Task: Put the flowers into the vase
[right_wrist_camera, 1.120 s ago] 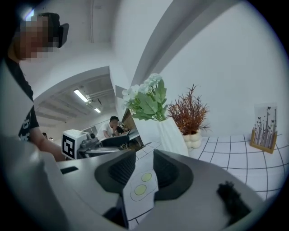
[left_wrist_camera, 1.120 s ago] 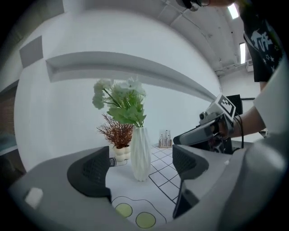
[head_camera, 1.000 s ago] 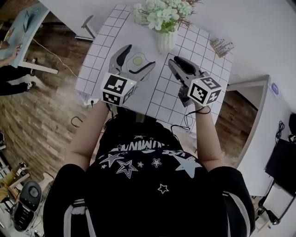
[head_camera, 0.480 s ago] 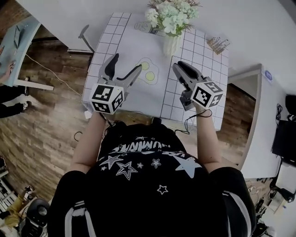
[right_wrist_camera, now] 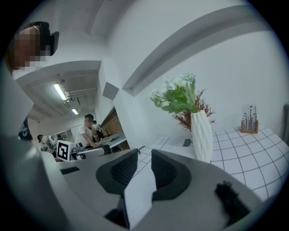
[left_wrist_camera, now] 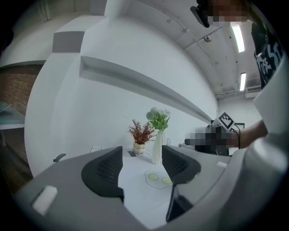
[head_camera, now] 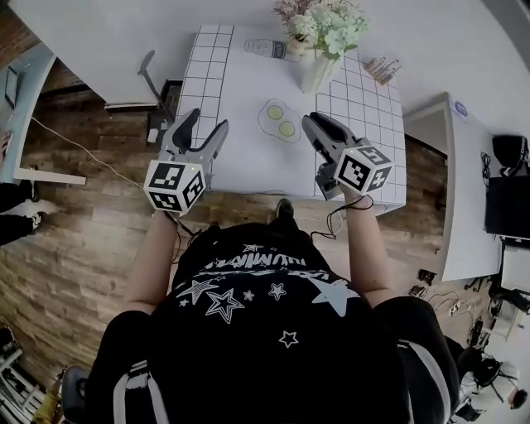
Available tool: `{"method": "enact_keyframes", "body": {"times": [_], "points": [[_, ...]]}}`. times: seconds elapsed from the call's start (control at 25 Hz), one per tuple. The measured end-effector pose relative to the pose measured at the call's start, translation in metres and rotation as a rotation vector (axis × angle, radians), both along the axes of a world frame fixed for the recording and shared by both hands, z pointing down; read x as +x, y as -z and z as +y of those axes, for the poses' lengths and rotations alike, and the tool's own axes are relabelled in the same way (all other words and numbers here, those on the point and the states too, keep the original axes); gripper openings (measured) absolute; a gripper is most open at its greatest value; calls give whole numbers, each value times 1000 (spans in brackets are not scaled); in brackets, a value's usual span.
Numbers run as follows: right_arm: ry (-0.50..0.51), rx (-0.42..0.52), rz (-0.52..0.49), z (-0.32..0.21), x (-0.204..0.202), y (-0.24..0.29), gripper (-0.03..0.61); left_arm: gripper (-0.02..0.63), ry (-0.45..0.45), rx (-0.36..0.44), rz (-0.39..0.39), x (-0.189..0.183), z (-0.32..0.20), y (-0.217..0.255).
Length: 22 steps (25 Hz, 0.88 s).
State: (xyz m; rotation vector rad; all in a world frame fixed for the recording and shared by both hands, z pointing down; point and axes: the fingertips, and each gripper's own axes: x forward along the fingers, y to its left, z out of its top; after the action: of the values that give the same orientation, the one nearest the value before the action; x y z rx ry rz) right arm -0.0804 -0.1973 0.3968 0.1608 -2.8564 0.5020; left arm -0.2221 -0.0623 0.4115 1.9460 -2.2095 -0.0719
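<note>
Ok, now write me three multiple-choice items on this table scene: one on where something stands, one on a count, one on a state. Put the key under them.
1. The white vase stands:
A) on the egg-shaped mat
B) on the floor
C) off the mat, past its far edge

2. Yellow yolks printed on the mat:
A) one
B) two
C) four

3. The flowers are:
A) standing in the vase
B) lying flat on the mat
C) on the floor

Key:
1 C, the vase's foot stands clear of the mat, on its far side.
2 B, two yellow discs show side by side inside the mat's outline.
3 A, the green and white blooms rise from the vase's mouth.
</note>
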Motion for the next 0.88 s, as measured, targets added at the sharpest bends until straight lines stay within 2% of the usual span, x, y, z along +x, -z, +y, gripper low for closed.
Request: {"method": "enact_keyframes", "body": {"times": [0.2,0.32,0.44,0.6,0.8,0.88], "points": [[-79,12,-7,42,2,-1,79,249,-117,11,4,3,24,-2],[-57,27,-58,77,9,7,33,228,-197,17,-6,9,37,1],[-71,64,3,106,22,-3,28,186,-266,13,-4,15,48,1],[-95,122,89,133,42,-19,23,123,-298,14,8,27,58,-2],[-174,174,50,166,82,-19,15,18,-323,35,-39,75,84,-6],[-210,170,27,168,94,-14,14,9,-326,28,-56,91,86,-5]]}}
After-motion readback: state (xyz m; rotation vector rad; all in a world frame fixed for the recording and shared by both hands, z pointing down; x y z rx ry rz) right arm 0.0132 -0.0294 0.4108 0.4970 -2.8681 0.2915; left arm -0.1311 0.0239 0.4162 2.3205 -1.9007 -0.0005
